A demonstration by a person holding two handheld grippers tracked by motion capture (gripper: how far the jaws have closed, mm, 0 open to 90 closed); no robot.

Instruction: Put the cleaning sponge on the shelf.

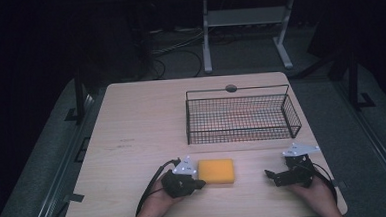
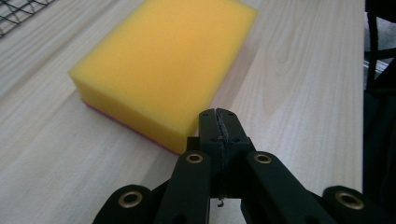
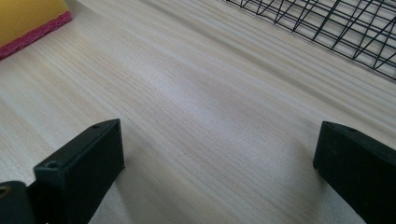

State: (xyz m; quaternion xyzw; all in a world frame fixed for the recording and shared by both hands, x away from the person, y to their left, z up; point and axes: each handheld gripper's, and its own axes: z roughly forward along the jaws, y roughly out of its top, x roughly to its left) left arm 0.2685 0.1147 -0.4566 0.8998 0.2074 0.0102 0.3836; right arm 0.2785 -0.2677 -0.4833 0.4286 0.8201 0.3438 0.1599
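The left gripper (image 2: 219,122) has its fingers pressed together on nothing, tips just beside the near corner of the yellow sponge (image 2: 163,65), perhaps brushing it. The right gripper (image 3: 217,163) has its fingers wide apart above bare desk (image 3: 210,93). The wire basket (image 1: 241,117) stands behind the sponge.

Both grippers are black, boxy tools held in bare hands. The left gripper (image 1: 197,184) carries a pale grey three-cornered plate on top, and a black cable loops from its rear past the wrist, where a dark sleeve edge shows. Its linkage arms are matte black with brass-coloured rivets, and small screw holes dot the jaw tips. The right gripper (image 1: 270,176) bears the same grey plate above, a black cable behind, and blocky black jaws.
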